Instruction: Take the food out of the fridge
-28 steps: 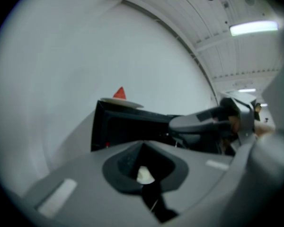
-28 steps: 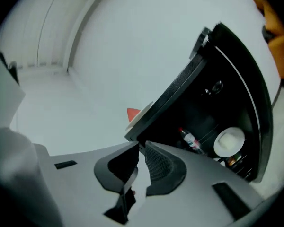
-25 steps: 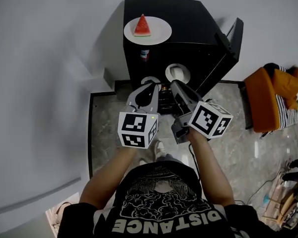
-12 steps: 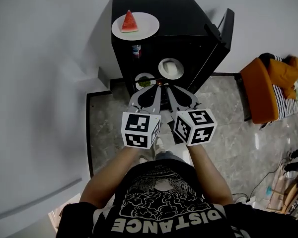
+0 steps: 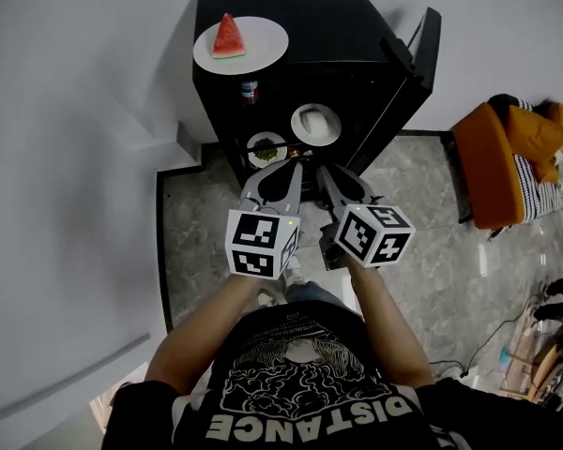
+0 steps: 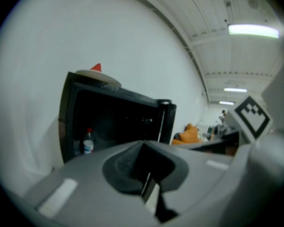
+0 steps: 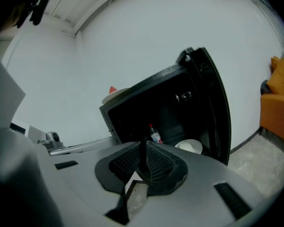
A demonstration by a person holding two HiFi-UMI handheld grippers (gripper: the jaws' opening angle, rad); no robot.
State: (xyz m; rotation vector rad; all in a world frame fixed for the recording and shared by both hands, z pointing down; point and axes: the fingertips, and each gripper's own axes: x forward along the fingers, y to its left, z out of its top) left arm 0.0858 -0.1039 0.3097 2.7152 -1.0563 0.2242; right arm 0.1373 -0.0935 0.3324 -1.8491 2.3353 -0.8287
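A black mini fridge (image 5: pixel 357 26) stands with its door (image 5: pixel 408 73) swung open to the right. On its top lies a white plate (image 5: pixel 263 47) with a watermelon slice (image 5: pixel 228 37). Inside I see a small bottle (image 5: pixel 249 90), a white bowl (image 5: pixel 316 123) and a plate of green food (image 5: pixel 266 148). My left gripper (image 5: pixel 291 169) and right gripper (image 5: pixel 321 170) hang side by side just in front of the opening, both shut and empty. The right jaws have just been closing with nothing between them. The right gripper view shows the bottle (image 7: pixel 155 135) and the bowl (image 7: pixel 189 146) beyond the jaws.
An orange seat (image 5: pixel 507 157) with striped cloth stands right of the door. A white wall runs along the left. The floor is grey marble (image 5: pixel 422 242) with a dark border, and cables lie at the lower right.
Both grippers have sunk and drawn closer together in front of the fridge. The right one has rolled its marker cube more upright. The plate of green food now shows in the opening.
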